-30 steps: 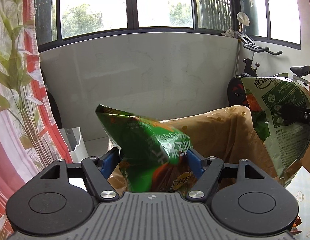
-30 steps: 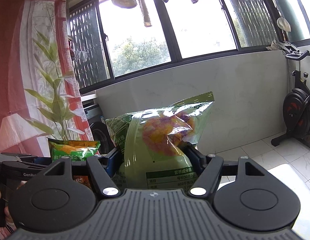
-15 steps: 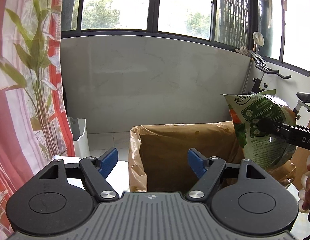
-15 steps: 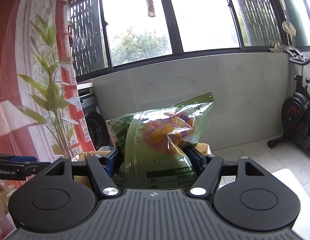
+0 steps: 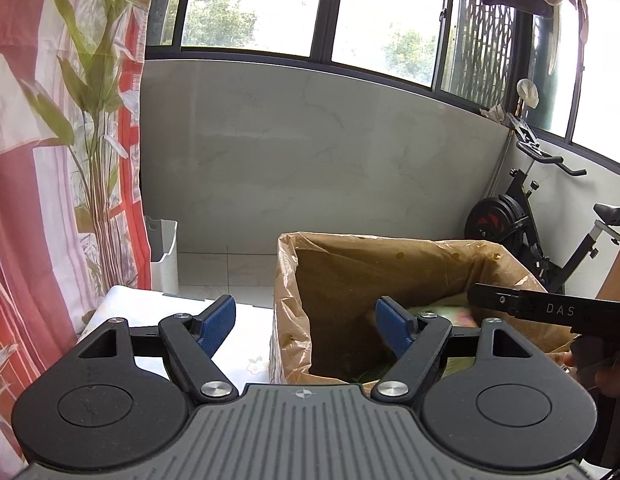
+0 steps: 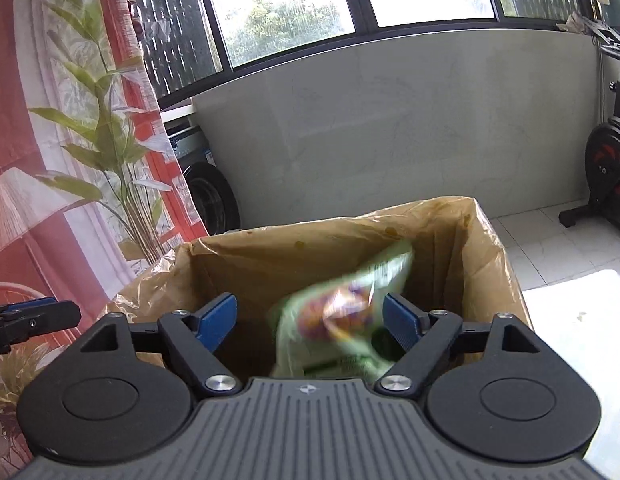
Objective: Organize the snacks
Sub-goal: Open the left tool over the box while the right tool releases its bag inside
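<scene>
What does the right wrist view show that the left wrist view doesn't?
Only right wrist: a blurred green snack bag between the right gripper's jaws, which have just been opening, pads clear of it. Only left wrist: a white bin by the curtain, and the empty left gripper. Both: the lined cardboard box and an exercise bike.

Glossy crinkled plastic snack bag (image 6: 342, 316), thin shiny plastic liner (image 6: 486, 240), matt ribbed tongs housing (image 6: 310, 432).

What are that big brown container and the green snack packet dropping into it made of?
Big brown container: probably a cardboard box lined with thin, clear plastic film, judging by the crinkled, glossy sheet folded over its straight rim. Green snack packet: likely shiny plastic film, printed; motion blur hides detail.
</scene>
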The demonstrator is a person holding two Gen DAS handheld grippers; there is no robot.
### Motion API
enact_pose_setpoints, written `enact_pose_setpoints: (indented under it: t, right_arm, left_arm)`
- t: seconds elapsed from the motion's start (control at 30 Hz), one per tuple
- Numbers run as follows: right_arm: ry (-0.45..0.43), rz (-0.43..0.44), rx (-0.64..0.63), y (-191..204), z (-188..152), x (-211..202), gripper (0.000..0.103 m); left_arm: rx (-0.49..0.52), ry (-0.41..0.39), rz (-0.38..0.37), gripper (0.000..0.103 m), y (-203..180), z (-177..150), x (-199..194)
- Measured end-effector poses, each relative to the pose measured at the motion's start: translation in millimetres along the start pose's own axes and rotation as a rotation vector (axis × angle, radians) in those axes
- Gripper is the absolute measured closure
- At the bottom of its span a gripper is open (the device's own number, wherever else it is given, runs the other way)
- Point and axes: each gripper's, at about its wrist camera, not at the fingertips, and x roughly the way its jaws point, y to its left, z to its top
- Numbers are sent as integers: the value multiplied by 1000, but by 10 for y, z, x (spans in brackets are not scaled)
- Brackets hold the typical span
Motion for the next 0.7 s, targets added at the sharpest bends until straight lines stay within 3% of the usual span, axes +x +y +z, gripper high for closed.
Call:
enact_pose_setpoints:
  t: [0.13,0.4,0.53,0.7]
  right_arm:
    - [-46,5,22,-61,0,-176,18]
    - [-162,18,35,-177,-115,-614,3]
    - [-226,35,20,-221,-244,-810,0]
    - [-194,46,22,-307,-384,-918,0]
  left_arm:
    - [2,-12,-9,24,-41,-13,-61]
    - [6,-63,-20,24,-71,7,-319]
    - [-6,-100,-12,24,-23,27,-492]
    - [-18,-110,33,24,64,-79,-637]
